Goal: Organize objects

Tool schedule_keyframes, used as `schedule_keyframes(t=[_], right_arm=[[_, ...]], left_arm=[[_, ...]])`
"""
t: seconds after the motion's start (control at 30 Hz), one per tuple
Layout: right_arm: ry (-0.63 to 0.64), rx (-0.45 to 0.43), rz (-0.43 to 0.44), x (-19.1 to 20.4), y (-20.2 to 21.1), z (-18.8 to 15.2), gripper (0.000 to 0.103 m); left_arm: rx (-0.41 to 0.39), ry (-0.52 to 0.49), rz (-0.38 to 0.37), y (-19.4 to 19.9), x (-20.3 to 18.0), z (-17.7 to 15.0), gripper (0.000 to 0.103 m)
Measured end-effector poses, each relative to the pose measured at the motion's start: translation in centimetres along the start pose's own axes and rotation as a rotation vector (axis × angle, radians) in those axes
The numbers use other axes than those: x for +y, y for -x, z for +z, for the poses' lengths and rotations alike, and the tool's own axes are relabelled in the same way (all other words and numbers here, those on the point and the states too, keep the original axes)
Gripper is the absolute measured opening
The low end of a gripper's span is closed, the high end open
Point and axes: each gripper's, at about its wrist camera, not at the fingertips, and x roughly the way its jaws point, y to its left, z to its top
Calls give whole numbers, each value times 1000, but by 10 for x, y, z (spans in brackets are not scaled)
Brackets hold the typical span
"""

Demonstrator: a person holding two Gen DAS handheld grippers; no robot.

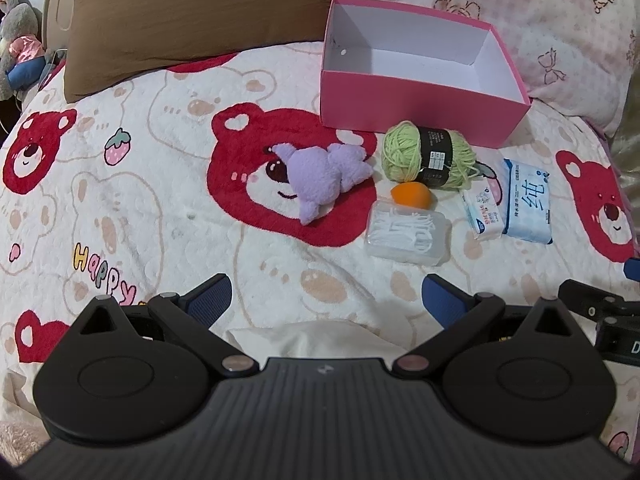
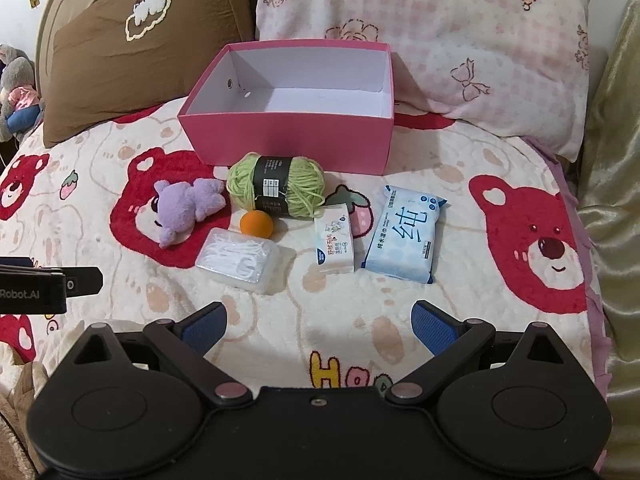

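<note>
Through the left wrist camera I am looking across the bear-print blanket (image 1: pixel 160 216) at the pink box (image 1: pixel 420 108), which is sitting open with nothing inside. My left gripper (image 1: pixel 326 300) is hanging spread wide with nothing between its blue pads, well short of the box. Everything to be tidied is lying just in front of the box: the green yarn (image 1: pixel 430 156) is almost touching its front wall, the purple plush (image 1: pixel 324 176) is to the yarn's left, the orange ball (image 1: pixel 412 193) is tucked under the yarn, and the clear swab case (image 1: pixel 406 234) is lying nearest to me. Right of the yarn the small tissue pack (image 1: pixel 482 212) and the blue wipes pack (image 1: pixel 528 204) are lying side by side.

Switching to the right wrist camera, I am seeing the same box (image 2: pixel 288 140) straight ahead and the same cluster before it. My right gripper (image 2: pixel 318 326) is likewise released and carrying nothing, hovering near the blanket, nearer to me than the swab case (image 2: pixel 240 260) and tissue pack (image 2: pixel 335 244). The wipes pack (image 2: pixel 404 236) is sitting right of the box's front corner.

I am judging that nothing has gone in yet, so I am at the opening step. The next move calls for picking one item and lowering open fingers around it; the swab case is slick, so I would favour soft yarn (image 2: pixel 276 184) or plush (image 2: pixel 188 204) first.
</note>
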Motion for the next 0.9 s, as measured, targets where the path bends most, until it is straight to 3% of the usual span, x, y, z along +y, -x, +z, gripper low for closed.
schedule_keyframes(t=[0.6, 0.9], right_arm=[[9, -6, -3, 2, 2, 0, 100], [20, 9, 18, 5, -10, -2, 100]], left_arm=[[2, 2, -2, 1, -2, 4, 103], [20, 27, -30, -25, 5, 2, 103]])
